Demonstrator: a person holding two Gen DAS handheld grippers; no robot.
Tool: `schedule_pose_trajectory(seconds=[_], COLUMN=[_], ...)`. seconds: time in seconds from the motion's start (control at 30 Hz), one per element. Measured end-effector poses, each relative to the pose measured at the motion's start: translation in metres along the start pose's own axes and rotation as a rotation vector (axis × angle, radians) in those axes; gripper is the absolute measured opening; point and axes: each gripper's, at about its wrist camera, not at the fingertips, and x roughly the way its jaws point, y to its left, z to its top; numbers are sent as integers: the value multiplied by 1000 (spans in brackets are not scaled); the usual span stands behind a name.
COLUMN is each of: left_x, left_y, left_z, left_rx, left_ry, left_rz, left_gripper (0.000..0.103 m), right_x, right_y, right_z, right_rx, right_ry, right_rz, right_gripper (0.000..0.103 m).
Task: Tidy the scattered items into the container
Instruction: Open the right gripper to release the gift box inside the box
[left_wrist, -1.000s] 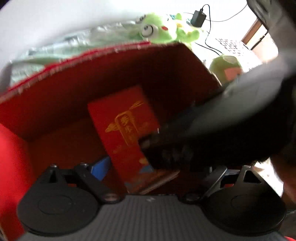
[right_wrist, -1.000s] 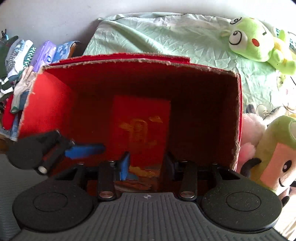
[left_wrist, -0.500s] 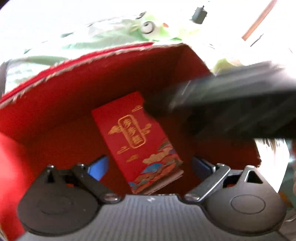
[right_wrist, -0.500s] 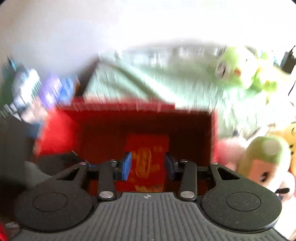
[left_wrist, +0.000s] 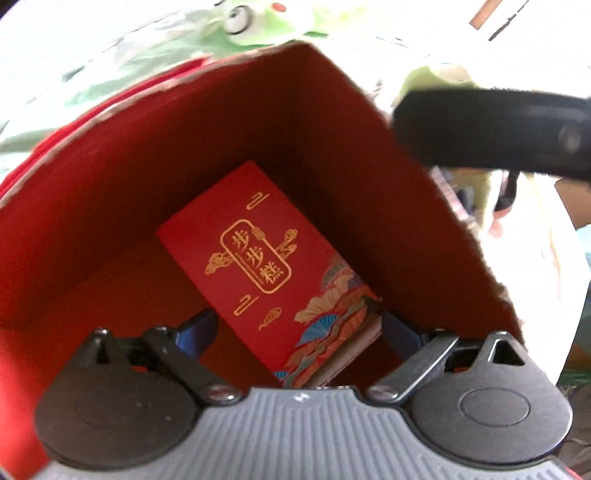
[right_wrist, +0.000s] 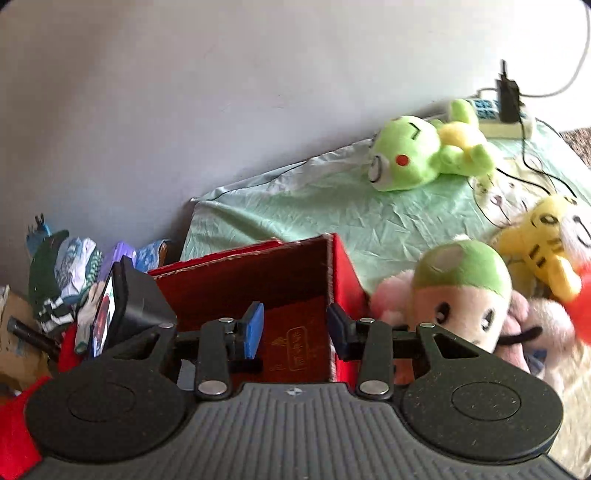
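Note:
A red cardboard box (left_wrist: 110, 206) stands open on the bed. A red packet with gold characters (left_wrist: 266, 273) lies flat on its floor. My left gripper (left_wrist: 295, 332) is open and empty, low inside the box, with the packet's near end between its blue pads. My right gripper (right_wrist: 295, 328) is open and empty above the box's right wall (right_wrist: 343, 266); the packet (right_wrist: 295, 343) shows dimly between its pads. The right tool's black body (left_wrist: 491, 133) crosses the upper right of the left wrist view.
A green frog plush (right_wrist: 424, 155) lies on the pale green sheet (right_wrist: 295, 206). A green-capped plush (right_wrist: 461, 295) and a yellow plush (right_wrist: 543, 240) sit right of the box. A power strip with cables (right_wrist: 498, 118) is at the back. Folded clothes (right_wrist: 66, 273) pile at the left.
My right gripper has let go of the red packet and risen out of the box, swinging up and right. My left gripper has stayed open, low in the box.

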Motion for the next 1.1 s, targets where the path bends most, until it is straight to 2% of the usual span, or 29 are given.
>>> schedule_pose_trajectory(seconds=[0.07,0.2,0.3,0.4,0.5,0.6,0.67,0.73,0.87,0.93,1.0,1.1], left_x=[-1,-8,-35,-70,-79,-79,-75,-65,-70,-62,-62,-57], left_y=[-4,2,20,45,67,54,63,63,70,69,68,63], left_z=[3,-5,-26,-56,-74,-79,-89,-94,-95,-98,-98,-92], left_rx=[3,-24,-63,-109,-163,-134,-122,-109,-158,-174,-182,-206], left_ry=[-9,-19,-87,-185,-181,-192,-198,-197,-187,-181,-183,-167], left_rz=[-2,12,61,164,251,378,395,432,376,390,392,399], left_gripper=[92,92,92,95,93,96,100,95,98,99,99,99], right_x=[0,-4,-9,-9,3,26,42,60,85,88,83,84], right_y=[-4,-6,4,17,31,48,57,61,53,44,43,40], right_z=[-4,-11,-18,-27,-35,-44,-50,-54,-59,-60,-59,-56], right_rx=[15,11,-40,-111,-149,-169,-176,-168,-135,-120,-137,-139], right_ry=[2,11,11,18,69,148,201,271,386,422,420,480], right_rz=[-8,-4,3,20,68,105,123,105,27,21,28,31], right_gripper=[37,36,35,27,23,22,22,23,24,22,20,20])
